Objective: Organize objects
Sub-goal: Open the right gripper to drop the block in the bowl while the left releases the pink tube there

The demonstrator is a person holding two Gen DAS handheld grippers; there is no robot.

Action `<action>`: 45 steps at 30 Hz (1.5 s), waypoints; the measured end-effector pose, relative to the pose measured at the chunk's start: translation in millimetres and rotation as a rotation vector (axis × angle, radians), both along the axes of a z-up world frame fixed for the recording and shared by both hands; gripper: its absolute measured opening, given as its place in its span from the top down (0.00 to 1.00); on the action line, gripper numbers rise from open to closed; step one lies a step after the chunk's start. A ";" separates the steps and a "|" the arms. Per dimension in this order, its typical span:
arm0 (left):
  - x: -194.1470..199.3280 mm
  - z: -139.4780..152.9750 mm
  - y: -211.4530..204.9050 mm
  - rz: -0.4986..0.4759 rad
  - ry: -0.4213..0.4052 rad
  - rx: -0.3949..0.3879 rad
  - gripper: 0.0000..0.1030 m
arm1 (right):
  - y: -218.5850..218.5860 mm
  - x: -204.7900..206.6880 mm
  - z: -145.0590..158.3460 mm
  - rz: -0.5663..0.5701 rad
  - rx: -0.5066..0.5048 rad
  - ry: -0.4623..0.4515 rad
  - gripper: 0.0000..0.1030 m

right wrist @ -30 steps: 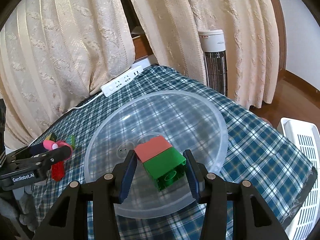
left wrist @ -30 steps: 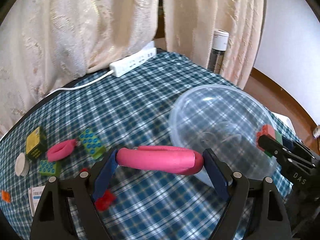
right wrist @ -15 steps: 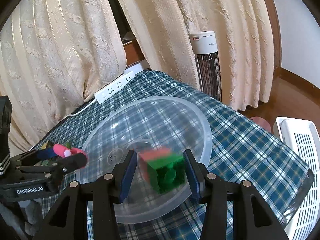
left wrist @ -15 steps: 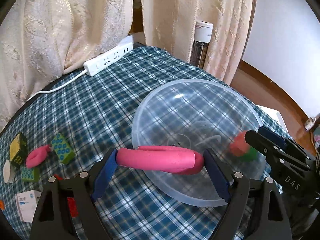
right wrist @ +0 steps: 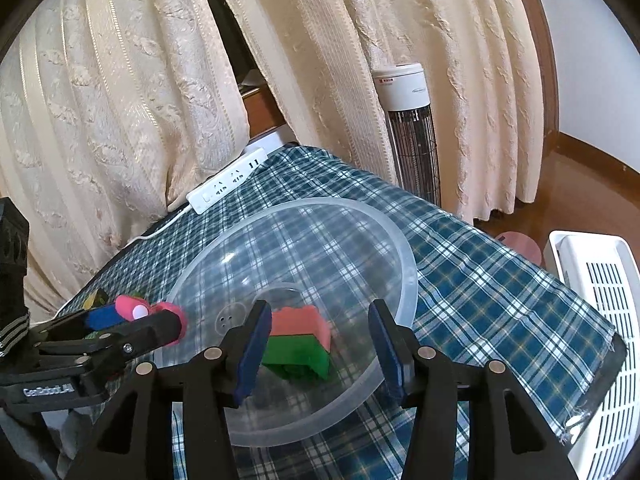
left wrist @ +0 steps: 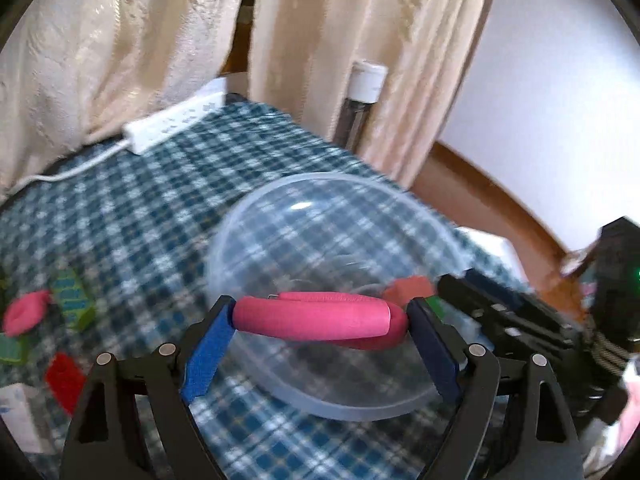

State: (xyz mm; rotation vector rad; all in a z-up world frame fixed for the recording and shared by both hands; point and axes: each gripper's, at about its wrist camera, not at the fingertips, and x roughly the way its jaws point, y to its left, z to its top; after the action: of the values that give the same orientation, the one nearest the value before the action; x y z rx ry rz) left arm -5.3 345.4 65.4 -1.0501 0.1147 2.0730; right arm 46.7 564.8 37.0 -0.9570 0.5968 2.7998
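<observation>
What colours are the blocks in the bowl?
The blocks are salmon-red on top and green below, clearest in the right wrist view.

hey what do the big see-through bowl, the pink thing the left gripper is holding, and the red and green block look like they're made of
Bowl: likely thin clear plastic; the plaid cloth shows through and its rim looks frosted.
Pink thing: matte, rounded and seamless, probably foam or soft rubber; I can't tell which.
Red and green block: glossy hard moulded plastic with crisp edges, like stacked toy bricks.

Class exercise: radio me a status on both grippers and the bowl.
Left gripper shut on pink clip. Right gripper open, block dropped in bowl. Nothing blocking.
</observation>
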 end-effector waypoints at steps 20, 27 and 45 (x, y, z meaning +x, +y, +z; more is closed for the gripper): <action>3.6 4.5 -2.2 -0.023 0.002 0.050 0.03 | -3.1 3.3 0.6 0.001 -0.004 -0.004 0.48; 6.1 2.5 -8.6 0.009 0.040 -0.005 0.03 | -8.7 5.4 -0.6 0.006 -0.002 -0.006 0.48; 2.2 -0.1 -70.5 0.195 0.097 -0.114 0.03 | -44.4 8.2 11.7 0.068 0.016 0.002 0.48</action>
State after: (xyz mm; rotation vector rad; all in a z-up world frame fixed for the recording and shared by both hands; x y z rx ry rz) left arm -3.2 274.9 65.2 -1.0647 0.1871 2.3172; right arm 54.9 520.4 48.6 -0.9905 0.5509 2.8606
